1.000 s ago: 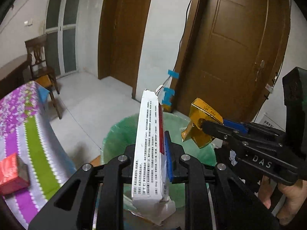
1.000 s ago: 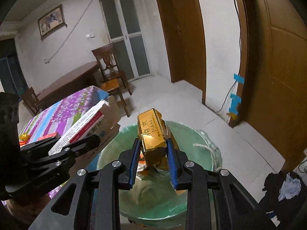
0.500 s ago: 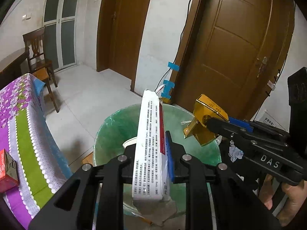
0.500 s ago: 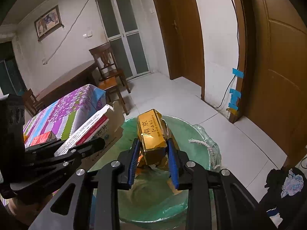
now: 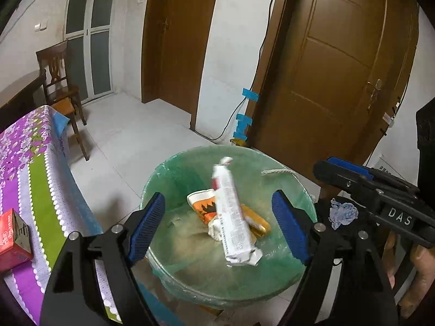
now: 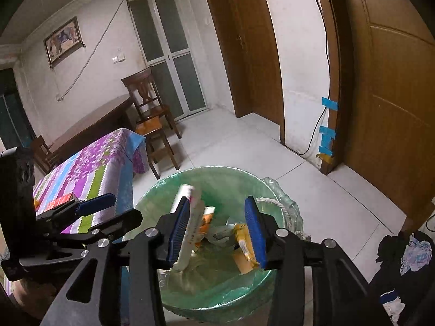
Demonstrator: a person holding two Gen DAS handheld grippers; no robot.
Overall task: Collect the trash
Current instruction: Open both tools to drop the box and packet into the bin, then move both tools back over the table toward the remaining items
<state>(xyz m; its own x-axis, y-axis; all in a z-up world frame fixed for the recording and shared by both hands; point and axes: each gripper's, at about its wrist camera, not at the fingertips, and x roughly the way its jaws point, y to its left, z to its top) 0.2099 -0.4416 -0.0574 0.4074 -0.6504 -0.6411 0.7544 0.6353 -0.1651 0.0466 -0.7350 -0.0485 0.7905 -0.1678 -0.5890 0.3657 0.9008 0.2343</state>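
Open mouth of bin (image 5: pixel 174 171) below both claws, unblocked from above. Left claw (image 5: pixel 220 229) opening, nothing between its pads, white box (image 5: pixel 233 217) loose beneath it inside the bin. Right claw (image 6: pixel 217 231) opening too, gold pack (image 6: pixel 244 244) just below its right pad, clear of it. Inside the bin: wrappers (image 5: pixel 202 206) heaped mid-floor, bare liner round them. Left of the bin, close against it, worktop (image 5: pixel 35 168) with red box (image 5: pixel 12 239) at its near edge. Right claw near the left one's right side, little passage between. Behind the bin, bare floor (image 6: pixel 244 146) up to door (image 5: pixel 334 81); chair (image 6: pixel 152 114) well apart. Dark clothes (image 6: pixel 402 255) on the floor to the right.
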